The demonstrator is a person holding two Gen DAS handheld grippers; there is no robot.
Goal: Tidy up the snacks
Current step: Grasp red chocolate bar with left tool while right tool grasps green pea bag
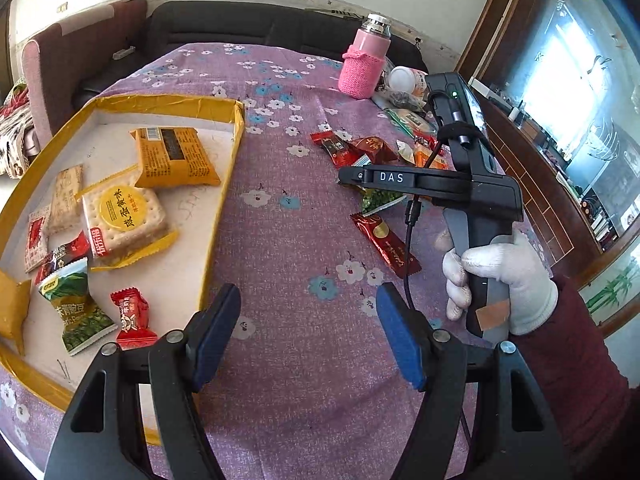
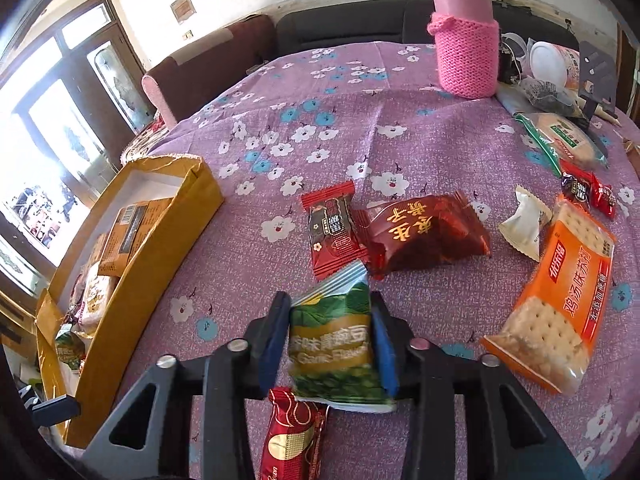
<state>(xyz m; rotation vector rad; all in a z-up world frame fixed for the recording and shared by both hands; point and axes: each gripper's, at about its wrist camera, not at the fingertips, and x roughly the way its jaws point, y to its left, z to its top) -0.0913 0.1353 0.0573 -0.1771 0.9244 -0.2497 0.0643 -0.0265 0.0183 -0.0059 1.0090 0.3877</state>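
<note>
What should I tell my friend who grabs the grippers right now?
Right gripper: shut on a green pea packet, above the purple flowered cloth.
Left gripper: open and empty, beside the yellow box.
Done: two cracker packs, another green pea packet, a red candy and other small snacks lie in the box.
Left: box the held packet, then the snacks on the cloth: red bar, dark red pouch, orange cracker pack, white candy, others.

Flowered purple tablecloth bears yellow tray (snacks scattered beside).
</note>
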